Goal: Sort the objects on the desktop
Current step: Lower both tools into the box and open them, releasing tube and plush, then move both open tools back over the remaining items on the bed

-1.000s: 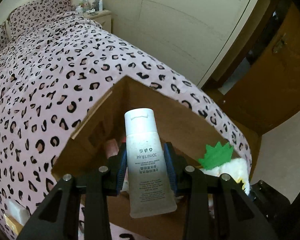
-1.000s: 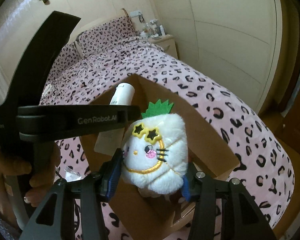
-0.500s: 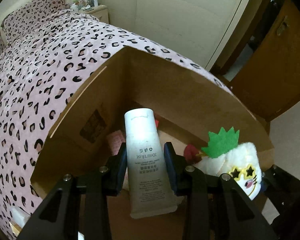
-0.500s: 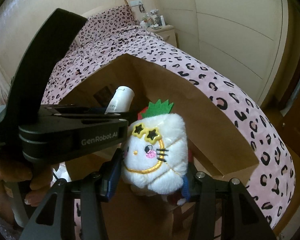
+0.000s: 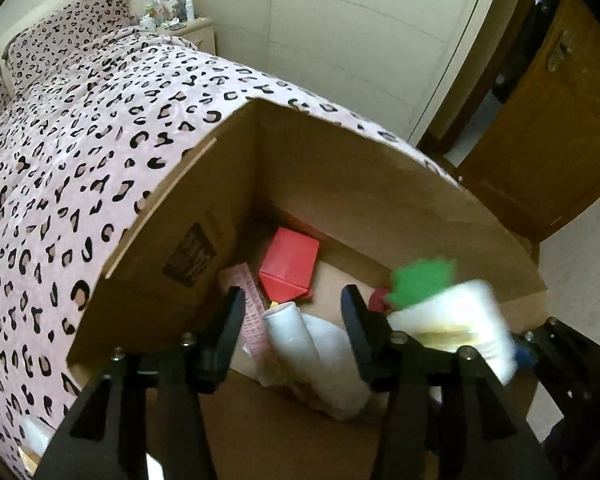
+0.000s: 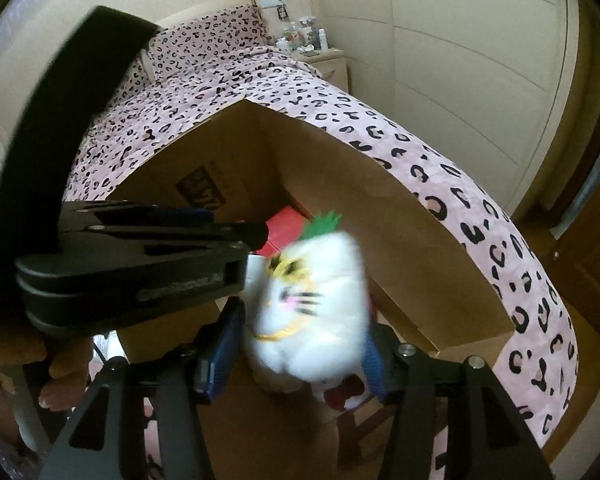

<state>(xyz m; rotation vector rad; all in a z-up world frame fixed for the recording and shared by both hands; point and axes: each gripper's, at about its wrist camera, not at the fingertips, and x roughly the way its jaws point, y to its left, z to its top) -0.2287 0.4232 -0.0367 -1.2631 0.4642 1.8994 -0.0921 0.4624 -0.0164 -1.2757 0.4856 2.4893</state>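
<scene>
An open cardboard box point(image 5: 360, 184) sits on the leopard-print bed. My left gripper point(image 5: 292, 292) hangs over it with its jaws opening. The white tube point(image 5: 296, 340) lies loose on the box floor below the fingers, touching neither pad. A white plush toy with a green leaf top point(image 6: 312, 308) is blurred and tilted between the pads of my right gripper point(image 6: 302, 320). Those jaws are opening too, with a gap at the left pad. The left wrist view shows the plush point(image 5: 452, 320) at the right. The left gripper point(image 6: 256, 234) crosses the right wrist view.
Inside the box point(image 6: 360, 208) lie a red carton point(image 5: 290, 260), a pink packet point(image 5: 252, 304) and a small red thing point(image 6: 340, 394). A nightstand with bottles point(image 5: 192, 28) stands beyond the bed. A wooden door point(image 5: 540, 140) is at the right. A person's hand point(image 6: 60, 368) holds the left gripper.
The left jaws have spread and the tube has dropped from them onto the box floor. The plush has tipped and blurred between the widening right jaws.
</scene>
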